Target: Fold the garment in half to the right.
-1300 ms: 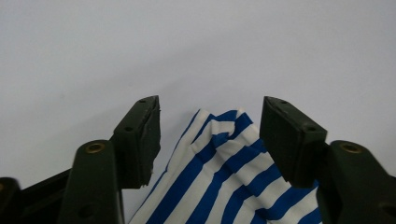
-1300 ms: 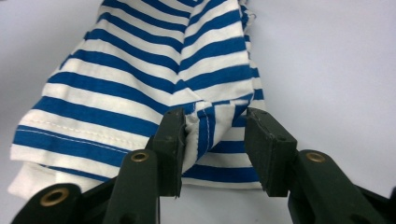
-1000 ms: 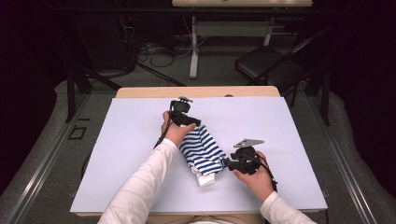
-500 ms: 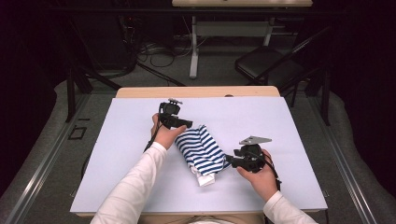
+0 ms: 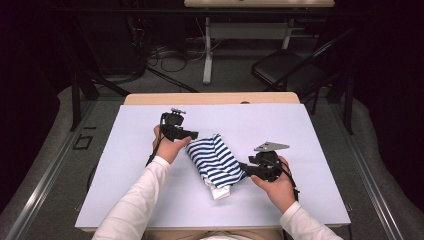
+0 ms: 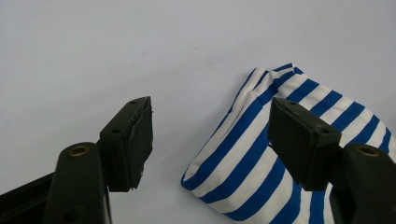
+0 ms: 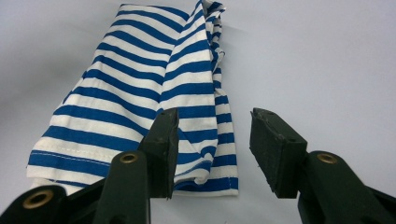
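A folded blue-and-white striped cloth (image 5: 217,159) lies flat in the middle of the white table (image 5: 310,130). My left gripper (image 5: 193,134) is at the cloth's far left corner, open and holding nothing. In the left gripper view, the gripper (image 6: 210,107) stands wide over bare table, with the cloth (image 6: 243,154) partly behind the right-hand jaw. My right gripper (image 5: 243,168) sits at the cloth's near right edge. Its jaws (image 7: 215,116) have just been opening; the cloth's edge (image 7: 135,88) lies below the gap and no pad presses on it.
Bare white tabletop extends to either side of the cloth. A wooden strip (image 5: 210,98) runs along the far edge. Beyond it, on the floor, stand a dark chair (image 5: 285,75), a table leg (image 5: 207,55) and loose cables (image 5: 165,52).
My left gripper has drawn back to the left, off the cloth's far end. The right gripper has stayed in place and its jaws stand a little wider. The cloth lies still.
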